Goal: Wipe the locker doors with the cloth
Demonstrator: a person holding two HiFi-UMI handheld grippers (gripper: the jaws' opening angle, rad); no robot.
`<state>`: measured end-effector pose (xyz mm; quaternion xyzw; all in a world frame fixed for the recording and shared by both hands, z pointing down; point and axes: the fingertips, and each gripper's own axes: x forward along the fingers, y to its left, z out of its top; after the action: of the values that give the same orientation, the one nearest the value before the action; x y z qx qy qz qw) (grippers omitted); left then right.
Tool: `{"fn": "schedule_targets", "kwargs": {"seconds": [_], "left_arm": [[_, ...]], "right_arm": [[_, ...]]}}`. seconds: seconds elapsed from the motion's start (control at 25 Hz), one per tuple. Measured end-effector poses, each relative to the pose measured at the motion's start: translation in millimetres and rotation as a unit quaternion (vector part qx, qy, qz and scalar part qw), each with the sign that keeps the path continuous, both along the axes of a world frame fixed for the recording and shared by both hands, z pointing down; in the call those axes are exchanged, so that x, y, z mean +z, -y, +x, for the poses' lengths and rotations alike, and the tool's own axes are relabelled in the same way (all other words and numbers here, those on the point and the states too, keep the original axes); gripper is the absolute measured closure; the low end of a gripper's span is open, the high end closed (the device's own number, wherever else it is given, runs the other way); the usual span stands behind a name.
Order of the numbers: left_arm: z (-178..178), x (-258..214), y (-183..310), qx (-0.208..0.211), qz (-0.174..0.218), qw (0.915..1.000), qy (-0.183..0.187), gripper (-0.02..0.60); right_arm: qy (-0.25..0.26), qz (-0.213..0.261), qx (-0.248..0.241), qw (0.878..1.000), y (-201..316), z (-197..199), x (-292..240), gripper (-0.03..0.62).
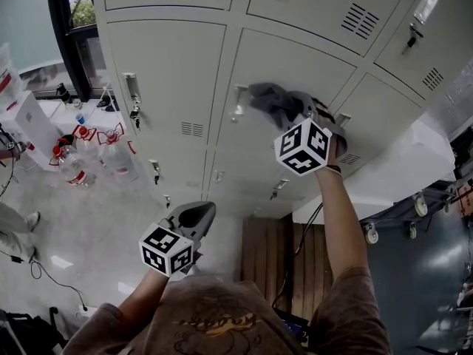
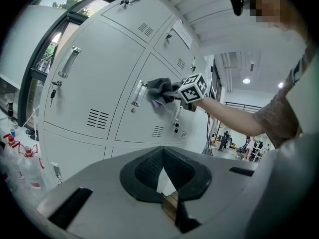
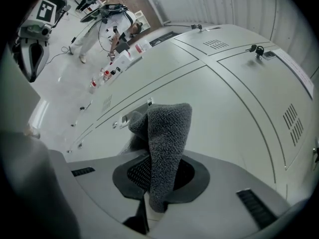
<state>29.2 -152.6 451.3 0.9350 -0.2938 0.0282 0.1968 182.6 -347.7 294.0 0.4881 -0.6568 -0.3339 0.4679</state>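
The right hand-held gripper was clamped on a grey cloth, which was pinched between the two jaws and stood up out of them in a thick fold. In the head view this hand-held gripper was held up at arm's length against the pale locker doors, with its marker cube turned towards the camera. The cloth was bunched in front of the jaws and lay against a door in the middle row, just beside that door's upright handle. From the left gripper view the cloth was seen pressed to the same door, between the handle and the marker cube.

The left hand-held gripper was held lower and well apart from the lockers, its jaws brought together with nothing between them. In the head view it was pointed towards the bottom row of doors, close to the person's chest.

Small keys were seen hanging from locks on several doors. A cluster of clear plastic bottles with red caps was stood on the pale floor at the left, near the foot of the lockers.
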Motion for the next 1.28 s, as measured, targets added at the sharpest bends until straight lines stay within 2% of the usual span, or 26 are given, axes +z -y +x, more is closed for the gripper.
{"fn": "schedule_targets", "kwargs": {"seconds": [0.8,1.28], "left_arm": [[-4,7,12,-0.010,-0.008,0.9999,0.004,0.578],[-6,11,15,-0.015,-0.013,0.9998,0.008,0.578]], "right_arm": [[-0.016,-0.131,0.014,0.991,-1,12,164,0.559],[-0.024,-0.149,0.029,0.988,-3,16,215,0.559]]}}
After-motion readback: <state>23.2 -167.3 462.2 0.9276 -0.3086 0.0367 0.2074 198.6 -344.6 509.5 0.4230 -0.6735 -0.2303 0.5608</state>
